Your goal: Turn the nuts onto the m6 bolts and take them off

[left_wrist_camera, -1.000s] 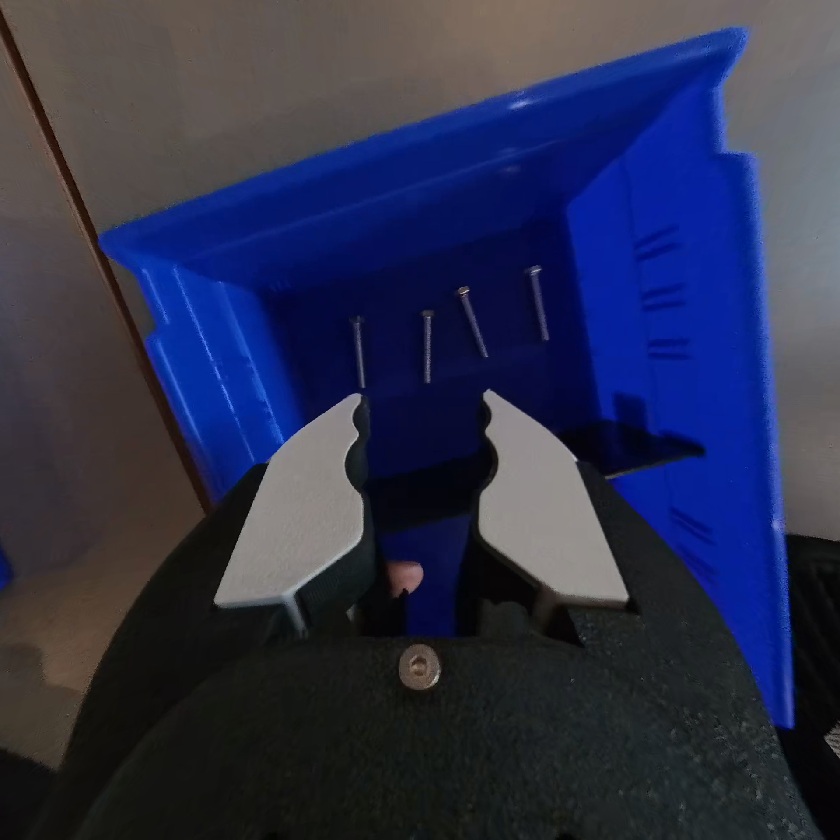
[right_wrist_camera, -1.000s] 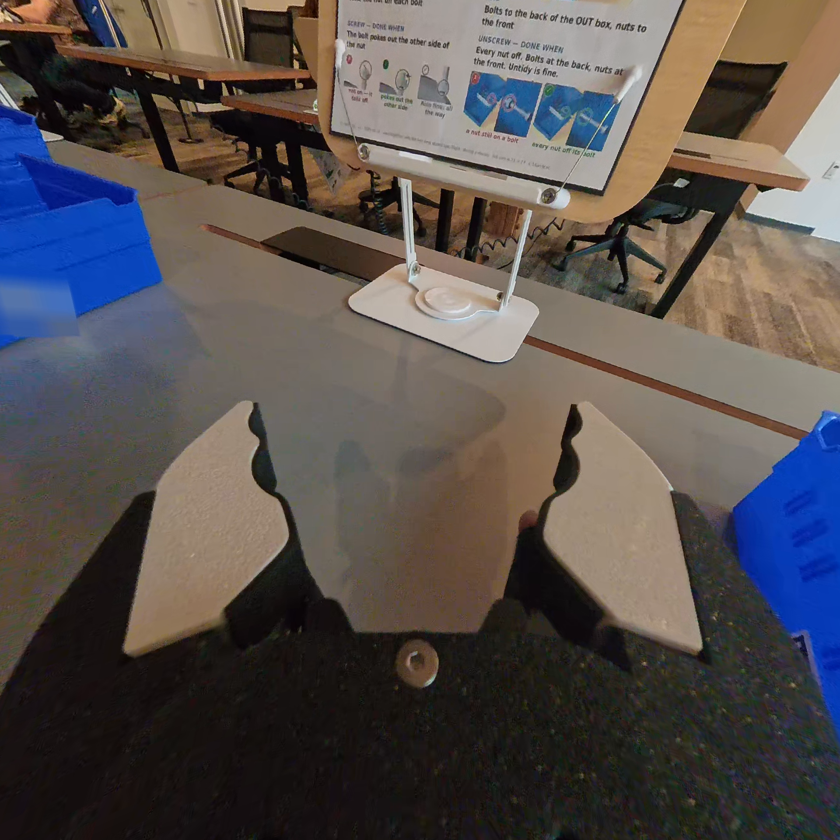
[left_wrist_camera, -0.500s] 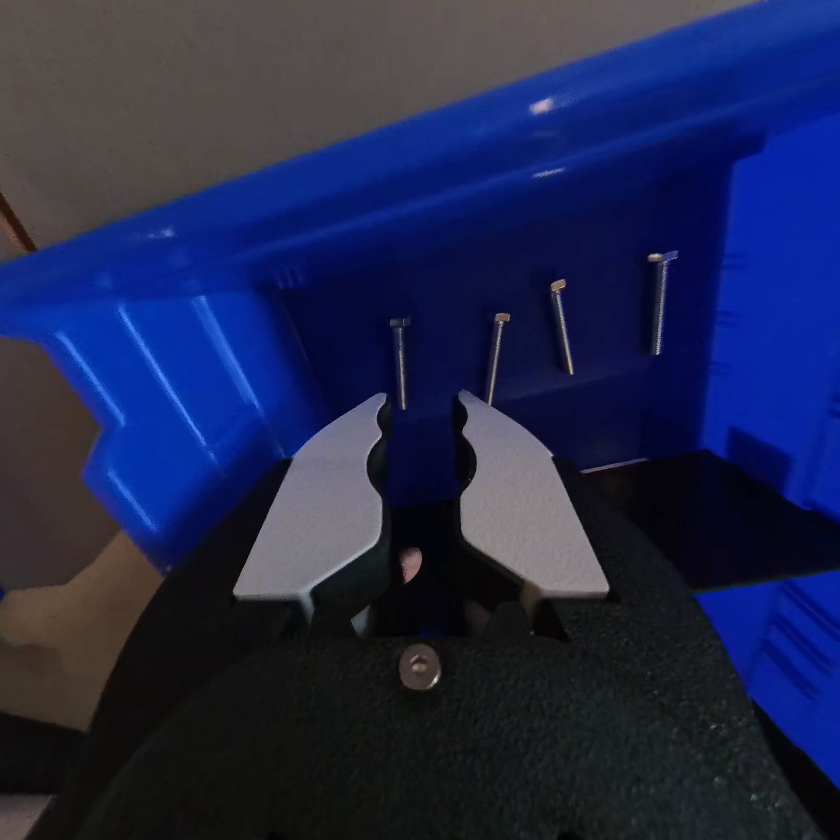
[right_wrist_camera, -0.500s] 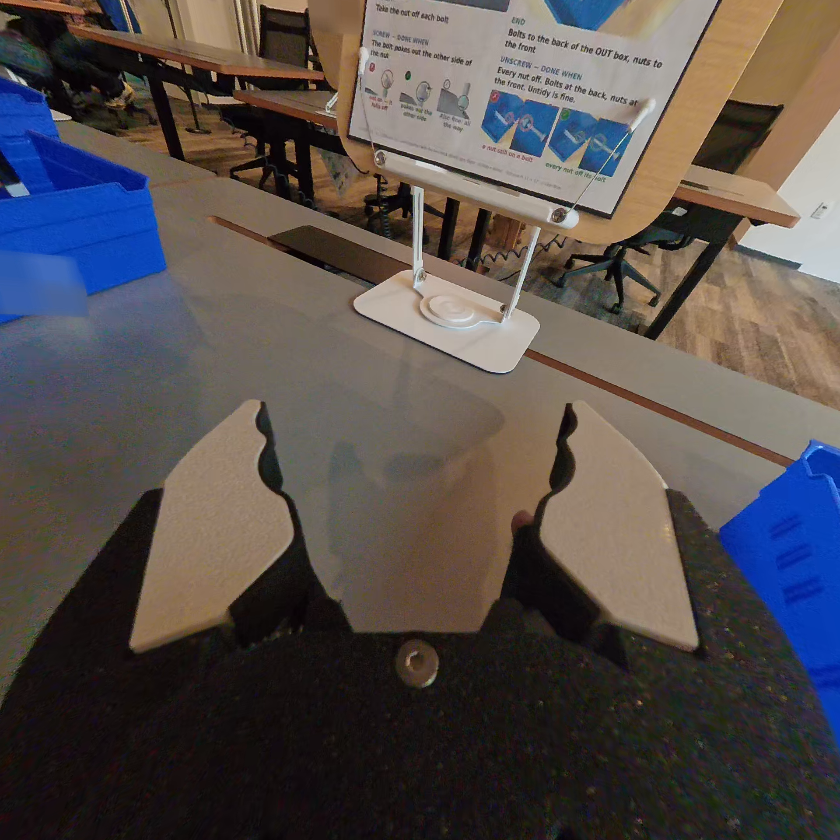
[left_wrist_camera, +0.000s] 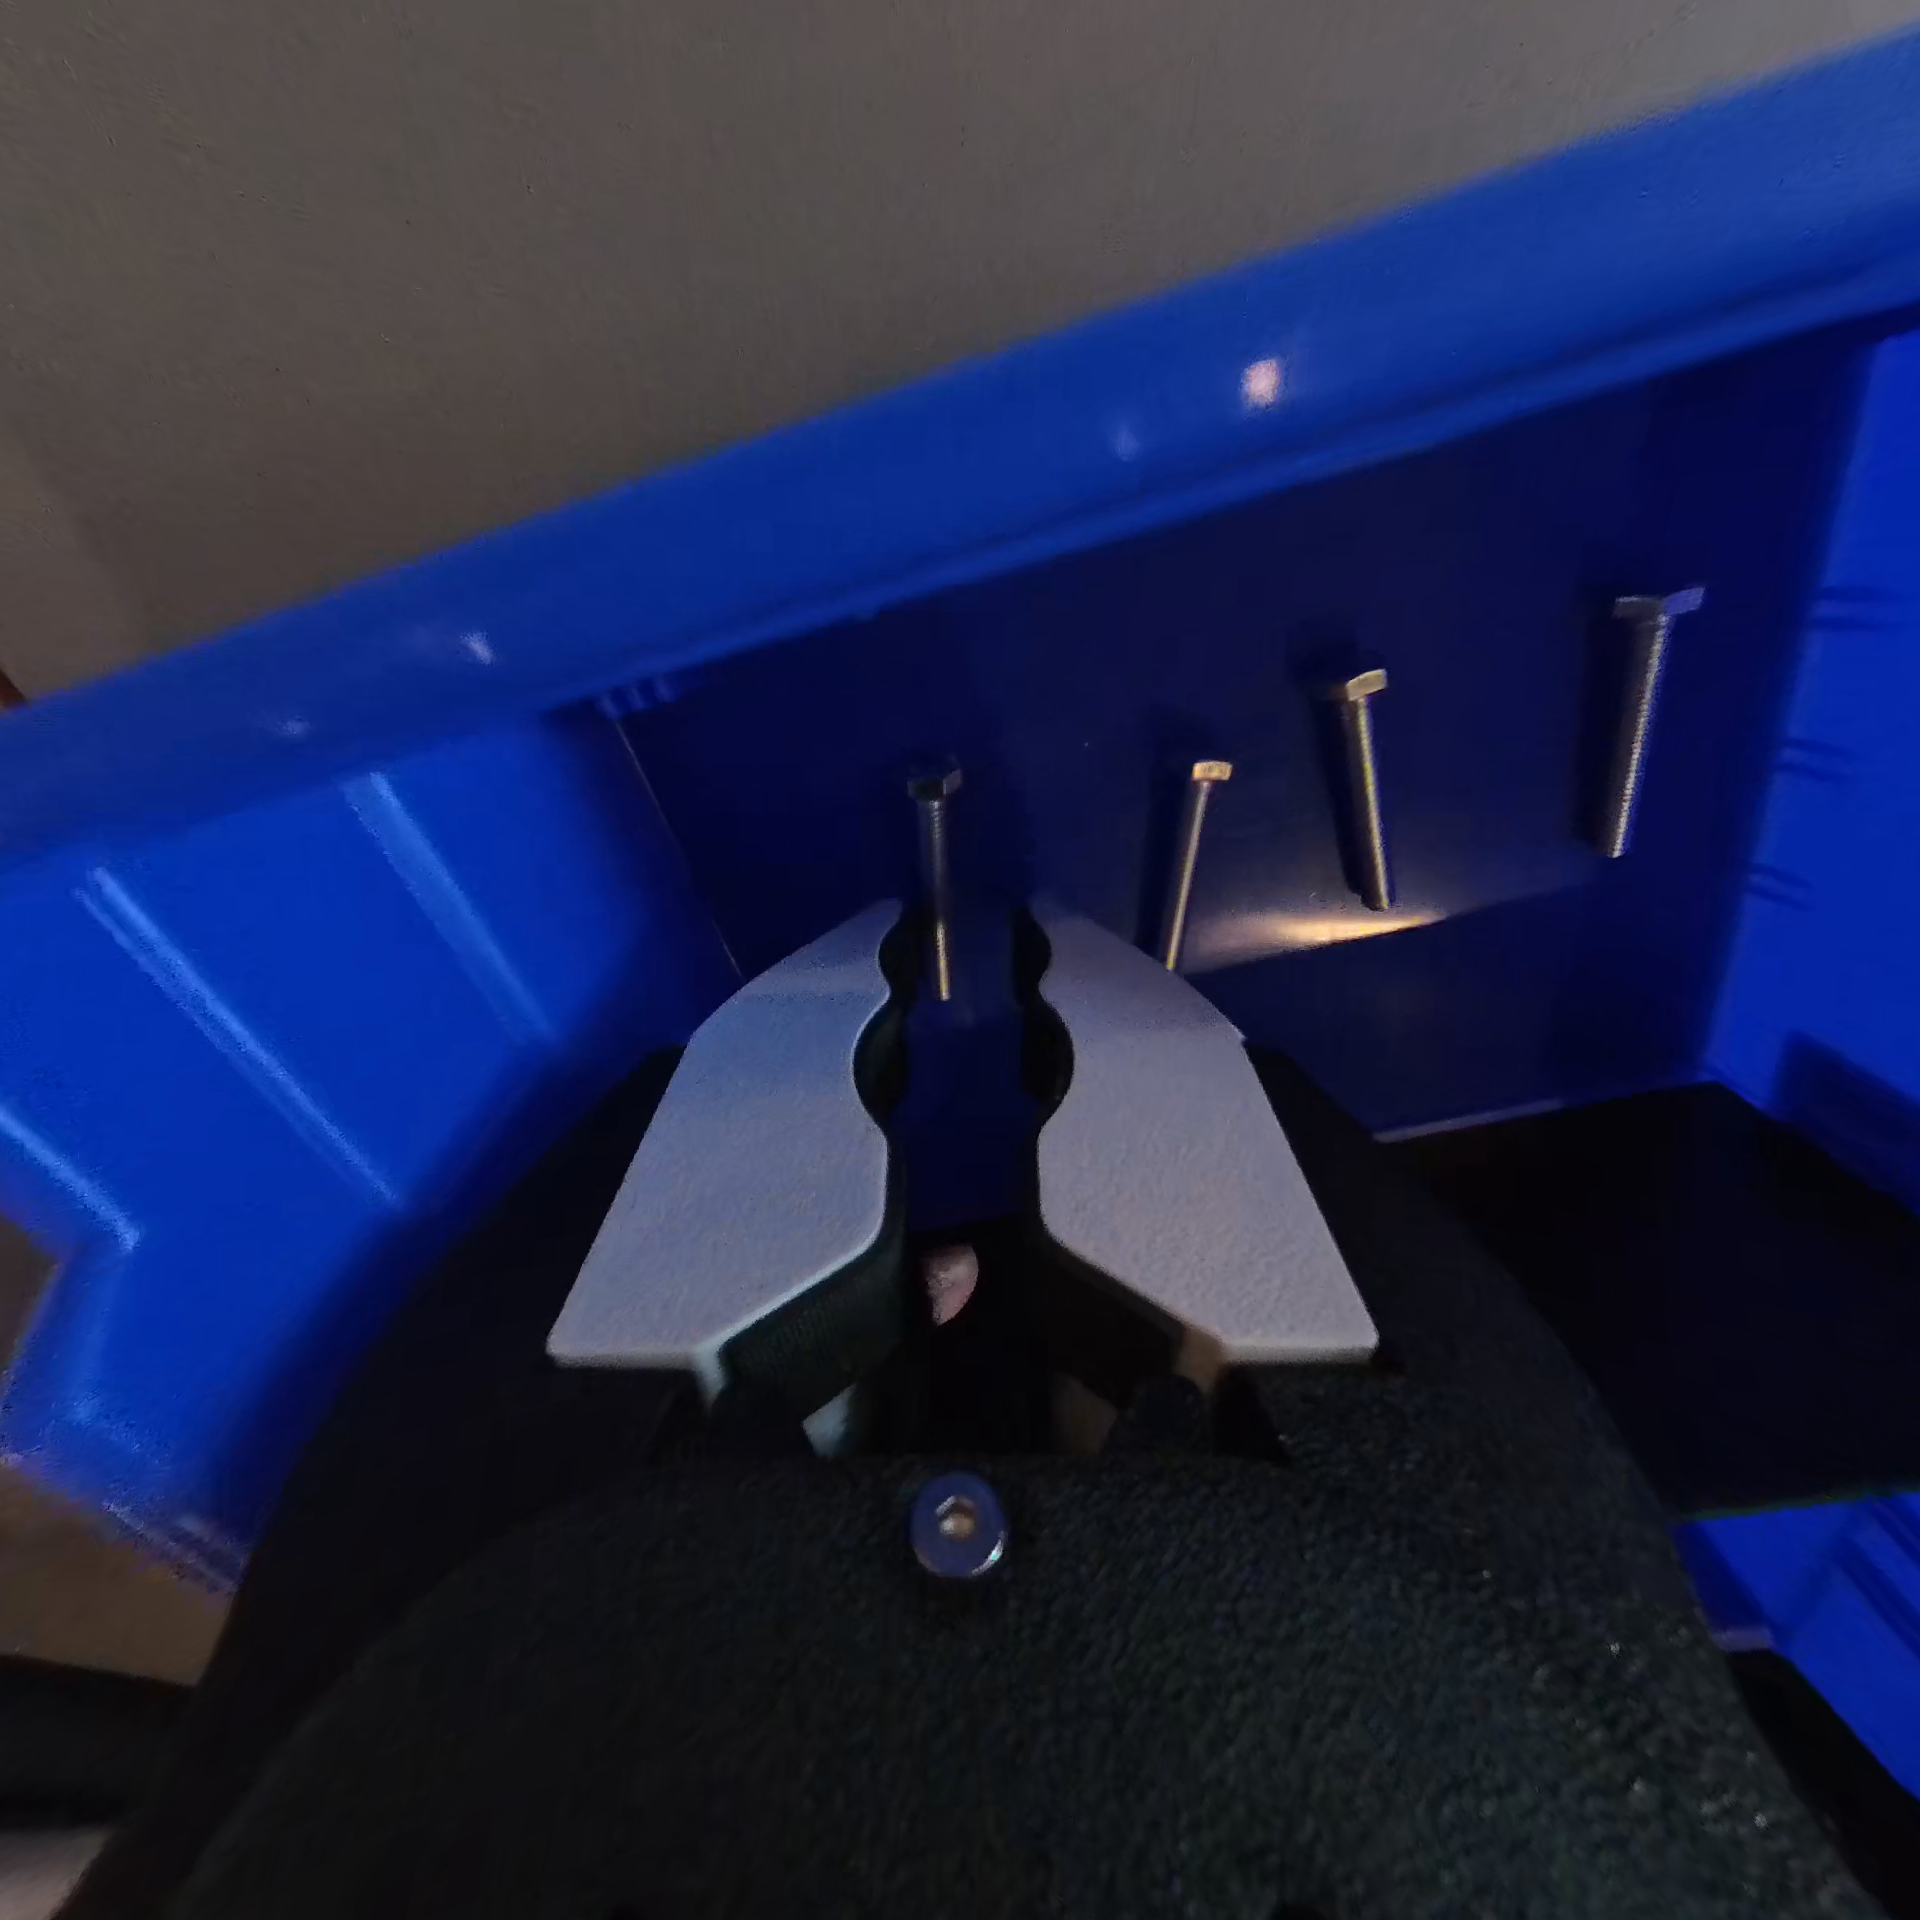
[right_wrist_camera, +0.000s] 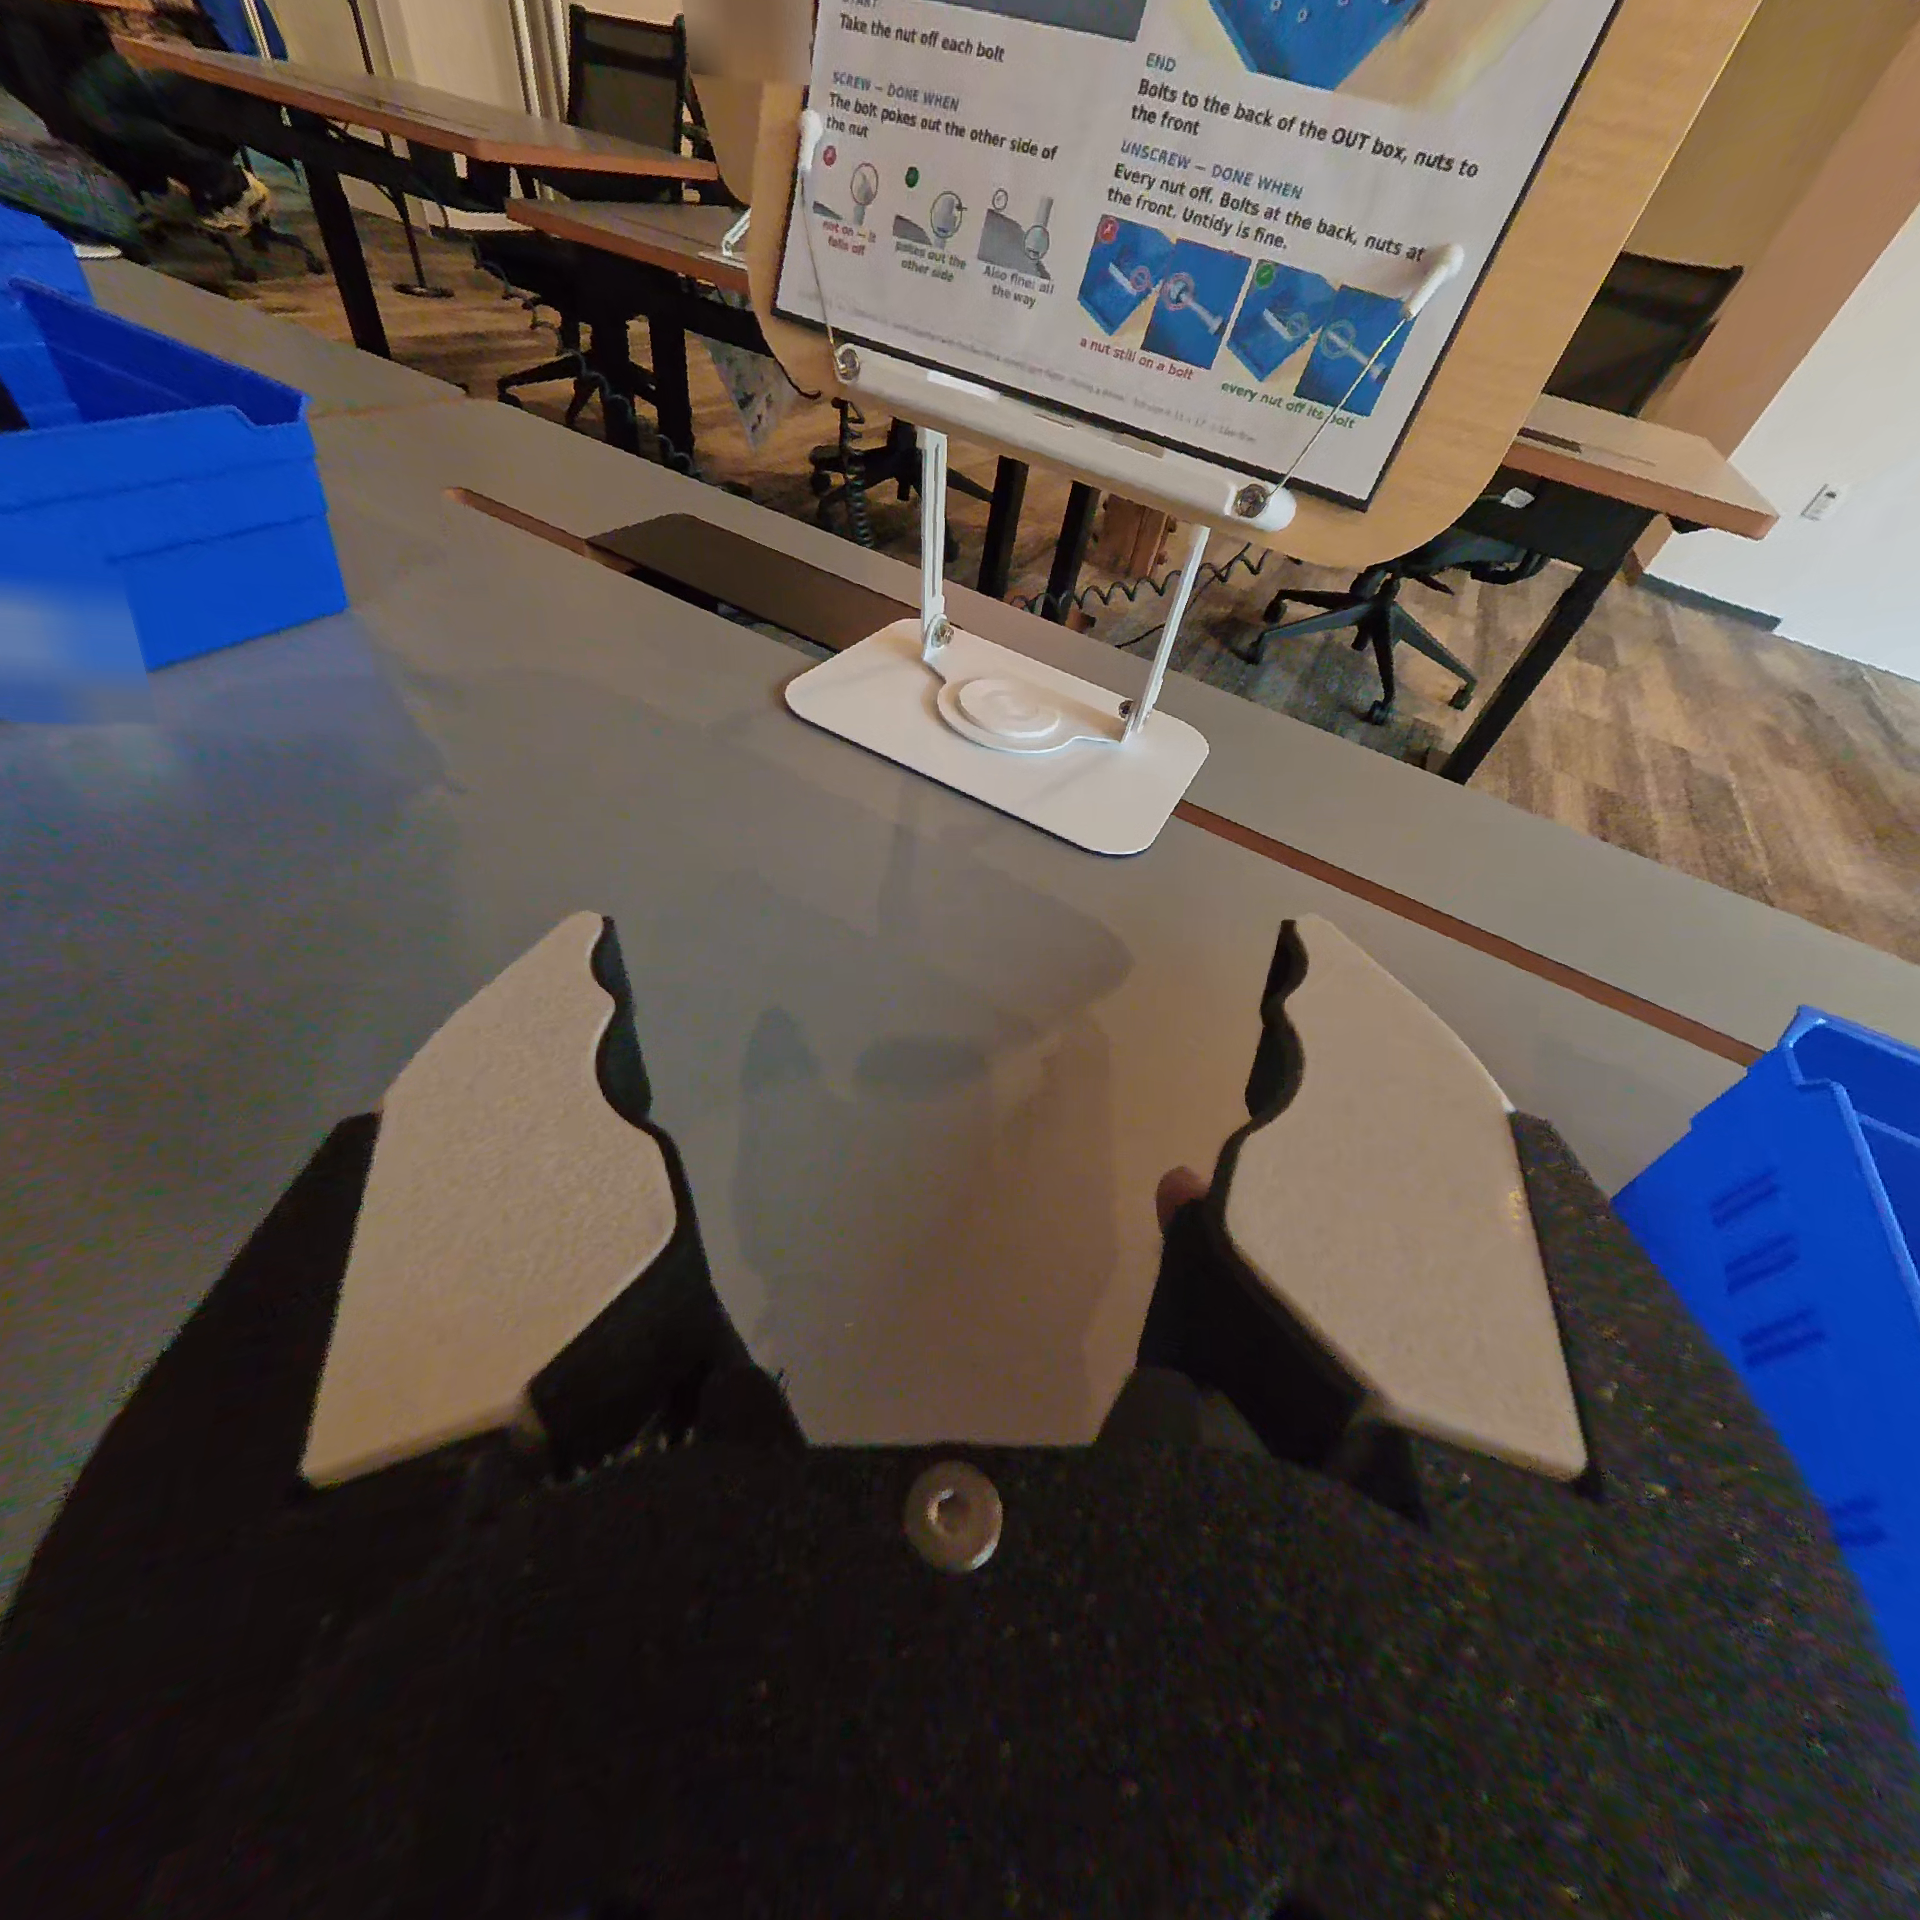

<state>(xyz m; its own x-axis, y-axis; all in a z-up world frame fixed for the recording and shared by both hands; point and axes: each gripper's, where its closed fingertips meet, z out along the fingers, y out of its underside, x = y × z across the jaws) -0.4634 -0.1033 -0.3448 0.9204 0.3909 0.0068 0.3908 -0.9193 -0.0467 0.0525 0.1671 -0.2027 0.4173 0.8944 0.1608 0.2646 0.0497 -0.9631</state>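
Note:
In the left wrist view a blue bin [left_wrist_camera: 935, 499] holds several silver hex bolts that lean on its back wall. My left gripper [left_wrist_camera: 966, 935] is inside the bin, its jaws narrowed around the lower end of the leftmost bolt [left_wrist_camera: 938, 883]. The bolt stands between the fingertips with blue showing beside it, so the pads do not press on it. Other bolts [left_wrist_camera: 1190, 862] [left_wrist_camera: 1361, 790] [left_wrist_camera: 1631, 727] stand to the right. I see no nuts. My right gripper [right_wrist_camera: 945, 956] is wide open and empty above the grey table [right_wrist_camera: 520, 779].
A black panel [left_wrist_camera: 1662, 1278] lies in the bin at the right. In the right wrist view a white stand [right_wrist_camera: 1039, 748] carries an instruction board [right_wrist_camera: 1143, 208] at the table's far side. Blue bins sit at the left [right_wrist_camera: 177, 488] and right [right_wrist_camera: 1808, 1247]. The gap from one gripper's tips to the other's is roughly 60 centimetres.
My left gripper moved forward into the bin and left to the leftmost bolt while its jaws narrowed. My right gripper drifted slightly and stayed open.

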